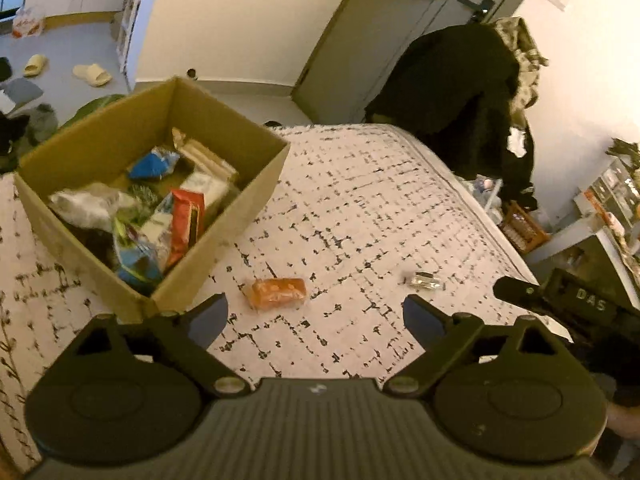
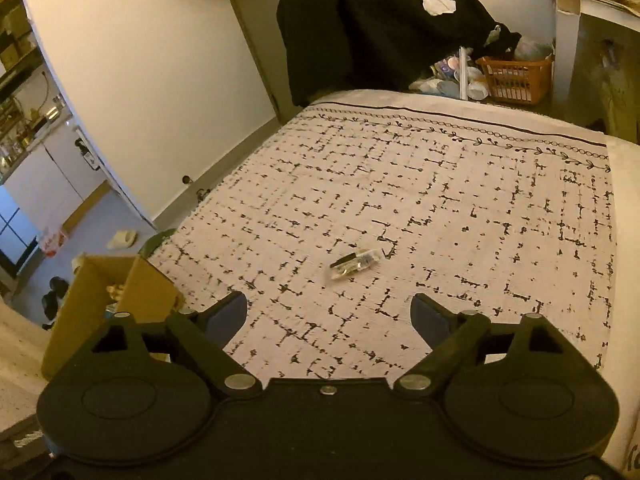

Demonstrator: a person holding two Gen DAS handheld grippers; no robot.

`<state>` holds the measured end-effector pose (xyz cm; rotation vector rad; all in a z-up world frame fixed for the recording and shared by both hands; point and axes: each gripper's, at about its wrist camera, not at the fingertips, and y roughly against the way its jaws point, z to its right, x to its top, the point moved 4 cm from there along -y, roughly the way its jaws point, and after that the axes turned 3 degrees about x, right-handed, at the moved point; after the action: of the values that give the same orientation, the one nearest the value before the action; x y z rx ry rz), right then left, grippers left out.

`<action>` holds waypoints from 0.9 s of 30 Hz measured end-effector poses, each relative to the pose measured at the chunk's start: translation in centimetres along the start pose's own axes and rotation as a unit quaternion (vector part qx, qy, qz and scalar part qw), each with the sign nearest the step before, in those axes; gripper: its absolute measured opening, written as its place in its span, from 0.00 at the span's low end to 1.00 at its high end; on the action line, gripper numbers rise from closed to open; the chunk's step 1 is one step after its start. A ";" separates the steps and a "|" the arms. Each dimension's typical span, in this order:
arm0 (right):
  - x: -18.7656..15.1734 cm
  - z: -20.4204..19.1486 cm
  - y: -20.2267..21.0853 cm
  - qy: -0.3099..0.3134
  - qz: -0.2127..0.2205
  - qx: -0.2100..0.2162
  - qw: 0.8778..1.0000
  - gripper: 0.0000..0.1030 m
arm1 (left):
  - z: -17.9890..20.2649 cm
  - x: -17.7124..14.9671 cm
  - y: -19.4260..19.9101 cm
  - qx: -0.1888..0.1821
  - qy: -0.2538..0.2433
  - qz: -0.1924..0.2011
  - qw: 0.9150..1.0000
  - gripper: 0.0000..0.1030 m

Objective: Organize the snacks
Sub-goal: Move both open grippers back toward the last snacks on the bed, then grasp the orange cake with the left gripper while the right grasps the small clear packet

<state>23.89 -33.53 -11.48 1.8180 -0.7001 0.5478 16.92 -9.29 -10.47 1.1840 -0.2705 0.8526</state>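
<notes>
The bed cover (image 1: 360, 200), pale with a black broken-line pattern, fills most of both views and carries everything. On its left part stands an open cardboard box (image 1: 224, 236), the landmark here. Inside the box lie many snack packets (image 1: 160, 216): a blue one toward the far wall, a red one against the near right wall, white and green ones in the middle.

Just right of the box's near corner, on the bare cover and not touching the box, lies a small orange snack packet (image 1: 279, 293). Further to the right of the box, well apart from it, lies a small clear packet (image 2: 354, 264) with something dark inside; it is too blurred to say what it contains.

The left gripper (image 1: 316, 316) hangs above the cover beside the box's near corner, its jaws spread wide with nothing between them; the orange packet is just ahead of the gap. The right gripper (image 2: 330, 314) is farther right of the box, jaws also spread and empty, and the clear packet lies ahead of it, apart from both fingers.
</notes>
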 end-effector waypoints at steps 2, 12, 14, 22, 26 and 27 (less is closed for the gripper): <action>0.0 0.1 -0.6 0.002 -0.003 -0.002 1.000 0.84 | 0.2 -0.3 -1.2 0.010 -0.001 -0.005 1.000 0.91; -0.3 0.7 -5.0 0.019 -0.015 -0.010 1.000 0.83 | 0.3 -1.7 -6.2 0.074 0.044 -0.001 0.996 0.90; -0.5 1.0 -6.0 0.017 -0.015 -0.012 1.000 0.83 | 0.5 -1.7 -6.9 0.086 0.046 0.008 0.995 0.91; -0.4 1.7 -9.9 0.109 0.006 -0.038 0.993 0.92 | 0.2 -1.7 -9.6 0.136 0.059 0.009 0.989 0.87; -0.6 2.3 -11.3 0.119 0.006 -0.045 0.992 0.97 | 0.3 -2.2 -10.5 0.165 0.049 0.004 0.985 0.73; -0.7 2.3 -11.7 0.130 0.002 -0.042 0.991 1.00 | 0.3 -2.2 -10.5 0.169 0.048 0.009 0.984 0.72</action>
<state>31.50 -32.42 -20.56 1.6308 -0.5415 0.7314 22.90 -11.81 -19.02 1.4510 -0.0575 0.9957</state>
